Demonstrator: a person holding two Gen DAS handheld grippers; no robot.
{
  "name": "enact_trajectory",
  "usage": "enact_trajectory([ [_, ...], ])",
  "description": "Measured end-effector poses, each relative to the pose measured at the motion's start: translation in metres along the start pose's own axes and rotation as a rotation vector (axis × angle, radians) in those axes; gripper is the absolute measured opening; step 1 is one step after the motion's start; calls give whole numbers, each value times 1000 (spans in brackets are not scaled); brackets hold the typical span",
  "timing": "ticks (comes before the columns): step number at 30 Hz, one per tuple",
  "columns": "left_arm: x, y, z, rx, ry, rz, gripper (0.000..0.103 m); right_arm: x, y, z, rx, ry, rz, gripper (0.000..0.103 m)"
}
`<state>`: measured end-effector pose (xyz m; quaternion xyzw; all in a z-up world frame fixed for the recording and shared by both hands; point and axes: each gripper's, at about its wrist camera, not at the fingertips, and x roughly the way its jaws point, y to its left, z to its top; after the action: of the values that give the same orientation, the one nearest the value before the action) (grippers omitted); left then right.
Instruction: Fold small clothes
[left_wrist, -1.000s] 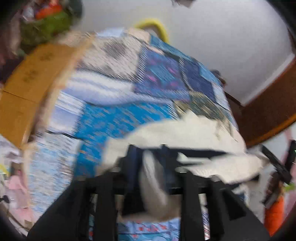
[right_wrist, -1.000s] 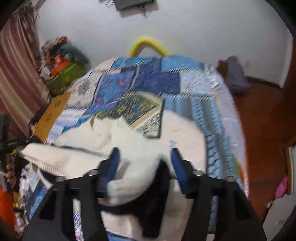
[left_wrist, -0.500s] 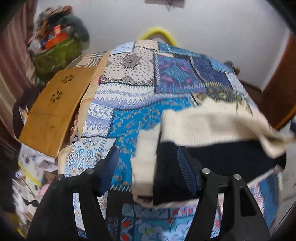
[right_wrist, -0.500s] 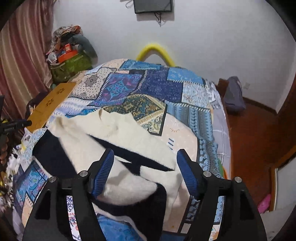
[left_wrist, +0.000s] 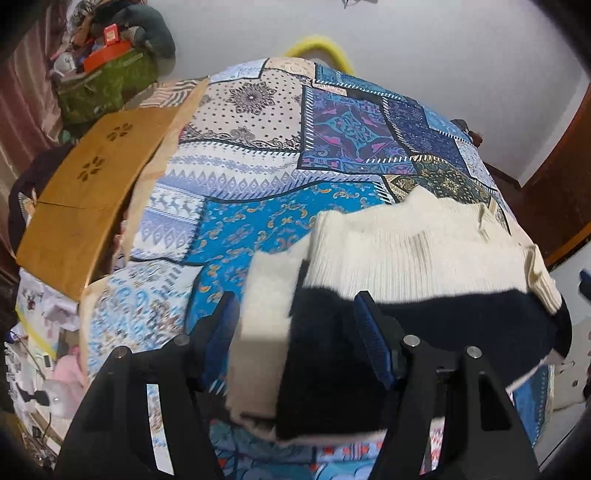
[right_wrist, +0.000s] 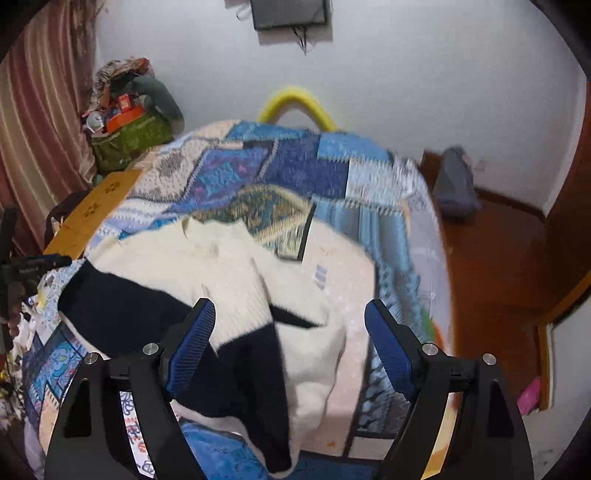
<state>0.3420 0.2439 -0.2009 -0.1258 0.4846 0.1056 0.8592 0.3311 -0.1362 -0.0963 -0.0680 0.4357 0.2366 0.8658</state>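
Note:
A cream and black knit sweater (left_wrist: 406, 251) lies folded over on the patchwork quilt (left_wrist: 258, 229) of a bed. My left gripper (left_wrist: 295, 299) hovers open over the sweater's left end. Cream and black layers lie between its blue pads (left_wrist: 371, 343), and the pads do not press on them. In the right wrist view the sweater (right_wrist: 221, 266) spreads across the quilt (right_wrist: 306, 173). My right gripper (right_wrist: 290, 304) hangs above its near right part with its jaws opening. The cloth lies between and below the fingers, untouched by the pads (right_wrist: 388, 350).
A wooden board (left_wrist: 92, 192) leans along the bed's left side, with a green bag (left_wrist: 103, 85) of clutter behind it. A yellow arch (right_wrist: 295, 99) rises at the bed's far end. Wooden floor (right_wrist: 491, 258) with a grey bundle (right_wrist: 456, 184) lies to the right.
Both grippers were shut on the sweater and have let it go. The sweater has dropped flat onto the quilt. Both pairs of jaws now stand wider, and the left gripper has sunk lower.

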Motion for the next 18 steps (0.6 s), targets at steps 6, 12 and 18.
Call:
enact_trajectory([
  [6, 36, -16, 13, 42, 40, -2, 62, 37, 30, -6, -80, 53, 96, 80],
  [12, 67, -29, 19, 135, 67, 60, 30, 57, 58, -14, -254, 31, 27, 65],
  [18, 55, -34, 18, 185, -9, 125, 7, 63, 26, -7, -155, 19, -31, 12],
])
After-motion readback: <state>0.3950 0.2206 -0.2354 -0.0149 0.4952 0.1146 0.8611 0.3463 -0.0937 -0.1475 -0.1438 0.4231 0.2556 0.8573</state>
